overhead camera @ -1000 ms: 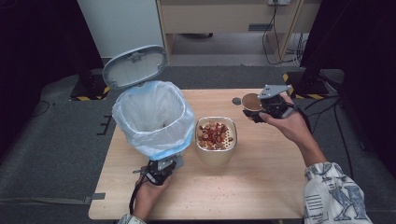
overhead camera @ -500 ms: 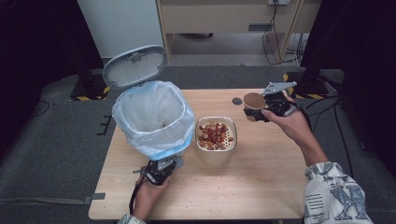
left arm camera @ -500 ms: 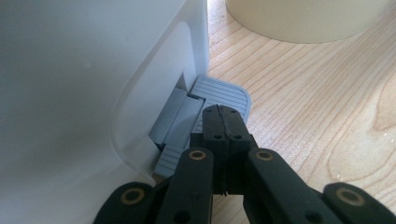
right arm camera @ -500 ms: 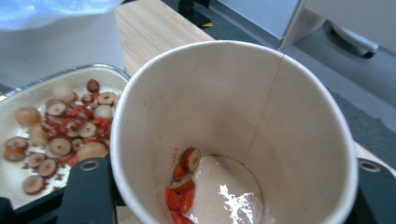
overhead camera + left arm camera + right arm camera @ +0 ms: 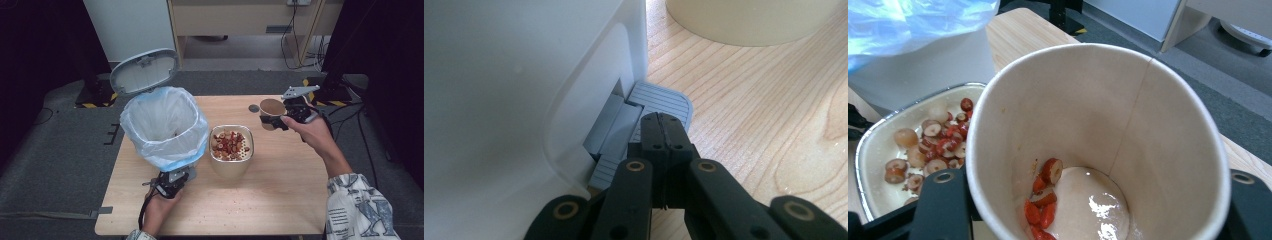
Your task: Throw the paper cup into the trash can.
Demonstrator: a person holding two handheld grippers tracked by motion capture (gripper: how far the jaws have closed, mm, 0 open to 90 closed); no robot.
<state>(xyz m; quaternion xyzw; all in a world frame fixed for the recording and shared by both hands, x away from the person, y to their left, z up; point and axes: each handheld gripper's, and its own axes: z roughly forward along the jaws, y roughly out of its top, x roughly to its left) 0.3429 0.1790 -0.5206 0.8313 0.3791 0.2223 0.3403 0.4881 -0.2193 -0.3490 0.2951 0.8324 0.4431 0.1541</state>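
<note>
White bin [image 5: 165, 127] stands at my left on the worktop [image 5: 280, 200], its lid up; my left gripper [image 5: 664, 131], fingers pressed together, bears on its grey pedal [image 5: 659, 100]. Right gripper [image 5: 280, 117] pinches the paper cup [image 5: 1098, 140], upright, well right of the bin, past the strainer bowl [image 5: 231, 147].

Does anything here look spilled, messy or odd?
Slightly. Small crumbs dot the table's near edge, and wet-looking patches shine on the wood beside the bin's pedal. The paper cup is tilted, with a few red fruit pieces stuck inside. Nothing looks damaged.
</note>
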